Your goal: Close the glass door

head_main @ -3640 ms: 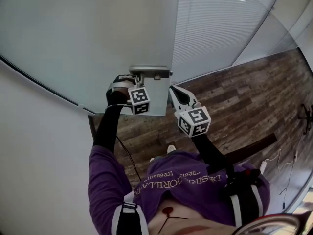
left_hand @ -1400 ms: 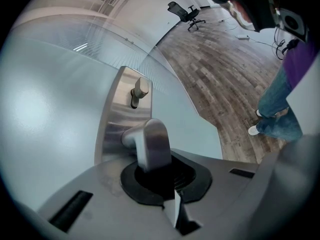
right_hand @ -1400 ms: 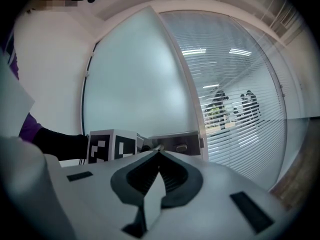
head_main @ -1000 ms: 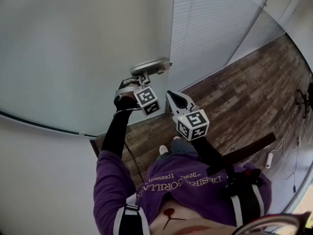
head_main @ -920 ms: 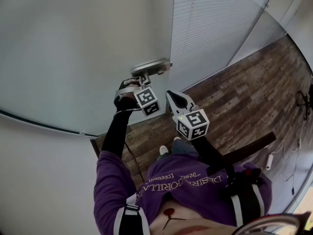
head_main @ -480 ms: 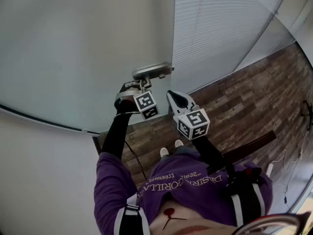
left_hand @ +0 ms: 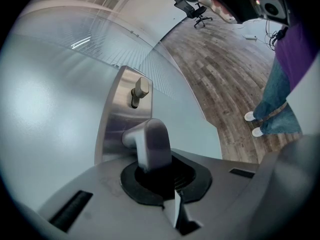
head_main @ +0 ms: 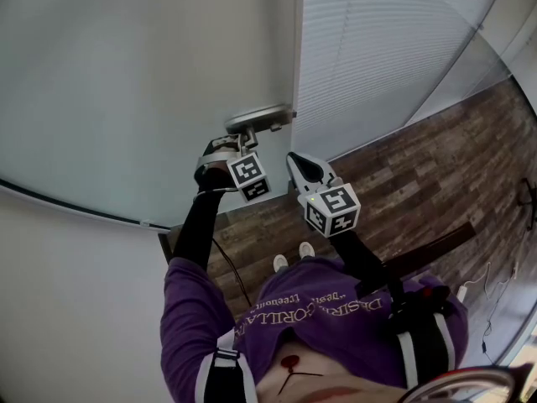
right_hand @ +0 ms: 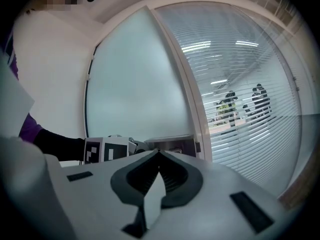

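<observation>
The frosted glass door (head_main: pixel 151 74) fills the upper left of the head view, its metal handle plate (head_main: pixel 262 117) near its right edge. My left gripper (head_main: pixel 236 144) is shut on the lever handle (left_hand: pixel 150 141), which runs from the steel plate (left_hand: pixel 117 119) into the jaws in the left gripper view. A lock knob (left_hand: pixel 140 90) sits above the lever. My right gripper (head_main: pixel 299 164) hangs just right of the handle, shut and empty. In the right gripper view its closed jaws (right_hand: pixel 159 153) point at the door edge, with the left gripper's marker cube (right_hand: pixel 106 149) behind them.
A glass wall with slatted blinds (head_main: pixel 386 40) stands right of the door edge. Wood-plank floor (head_main: pixel 419 175) spreads to the right and below. A white wall (head_main: pixel 67 292) is at the lower left. An office chair (left_hand: pixel 197 10) stands far off.
The left gripper keeps its hold on the lever and has turned slightly with it. The door's edge now sits closer to the blinds. The right gripper has drifted a little beside the handle.
</observation>
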Available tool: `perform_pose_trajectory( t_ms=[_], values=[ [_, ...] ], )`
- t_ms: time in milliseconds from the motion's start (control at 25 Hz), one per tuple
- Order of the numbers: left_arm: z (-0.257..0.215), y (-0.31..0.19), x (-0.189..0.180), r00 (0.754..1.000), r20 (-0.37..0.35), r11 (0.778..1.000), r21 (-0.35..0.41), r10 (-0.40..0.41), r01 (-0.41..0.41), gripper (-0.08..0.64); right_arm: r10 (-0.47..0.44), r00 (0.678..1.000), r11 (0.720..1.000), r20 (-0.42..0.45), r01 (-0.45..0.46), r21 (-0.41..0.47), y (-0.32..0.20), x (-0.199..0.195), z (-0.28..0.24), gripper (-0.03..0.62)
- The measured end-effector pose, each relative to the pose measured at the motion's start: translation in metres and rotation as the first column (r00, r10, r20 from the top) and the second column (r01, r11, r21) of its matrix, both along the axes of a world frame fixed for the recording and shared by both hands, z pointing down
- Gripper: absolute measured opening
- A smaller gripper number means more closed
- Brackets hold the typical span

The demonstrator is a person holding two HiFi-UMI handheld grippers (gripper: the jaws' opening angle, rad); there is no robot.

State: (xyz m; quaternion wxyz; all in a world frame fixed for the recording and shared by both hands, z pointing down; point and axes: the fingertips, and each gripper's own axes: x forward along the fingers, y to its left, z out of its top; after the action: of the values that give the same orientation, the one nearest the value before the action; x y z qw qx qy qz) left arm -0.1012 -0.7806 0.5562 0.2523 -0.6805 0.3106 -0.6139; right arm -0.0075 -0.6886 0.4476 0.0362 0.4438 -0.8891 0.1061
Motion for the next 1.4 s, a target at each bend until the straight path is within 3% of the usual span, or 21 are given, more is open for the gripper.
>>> perform_pose_trajectory(
  t_ms=[1400],
  values=[
    [-0.002,-0.068,-0.020,0.997,-0.009,0.997,0.001,-0.079,0.079,0.000,0.011,1.000,1.000,-0.023,-0.011,0.016,-0.045,0.003,-0.004,-0.011]
  ],
)
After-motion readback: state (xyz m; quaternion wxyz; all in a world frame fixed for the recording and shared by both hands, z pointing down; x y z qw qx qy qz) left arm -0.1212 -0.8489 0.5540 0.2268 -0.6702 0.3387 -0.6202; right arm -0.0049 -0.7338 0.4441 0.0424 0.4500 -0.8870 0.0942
